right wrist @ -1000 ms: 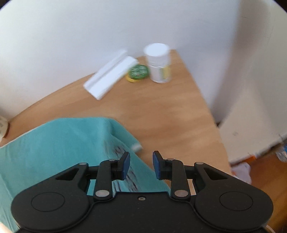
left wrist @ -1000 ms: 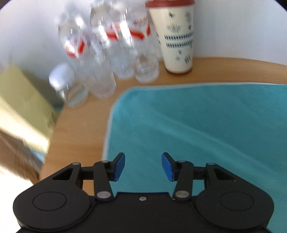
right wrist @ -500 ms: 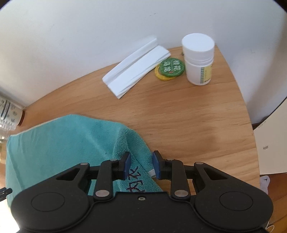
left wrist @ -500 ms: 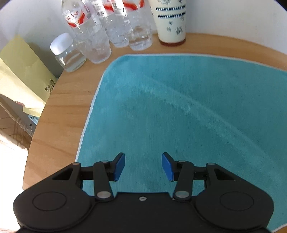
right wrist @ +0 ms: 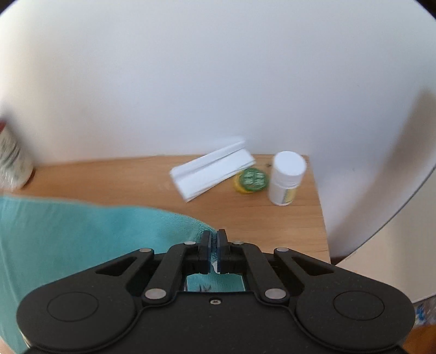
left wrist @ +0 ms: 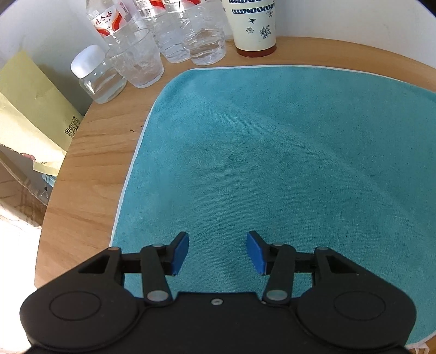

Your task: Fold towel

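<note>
The right gripper [right wrist: 214,252] had its jaws pressed together on a raised corner of the teal towel [right wrist: 81,239], a white tag of the cloth showing between the pads. From that pinch the cloth sloped down and away toward the left side of the table [right wrist: 272,217]. Beyond it, near the table's far right corner, lay a folded white paper [right wrist: 212,171], a green and yellow round tin [right wrist: 252,179] touching it, and a white-capped pill bottle [right wrist: 286,178] just beside the tin.

The left gripper [left wrist: 217,252] was over the towel [left wrist: 272,163] with its jaws spread and nothing between them. The towel lay flat there, its white-trimmed left edge running near the table's left edge [left wrist: 90,168]. Along the far edge stood clear water bottles [left wrist: 174,30], a clear tumbler [left wrist: 136,61], a white-capped glass jar [left wrist: 96,75] and a floral cup [left wrist: 252,26]. A yellow envelope [left wrist: 30,114] was beyond the table's left edge.
</note>
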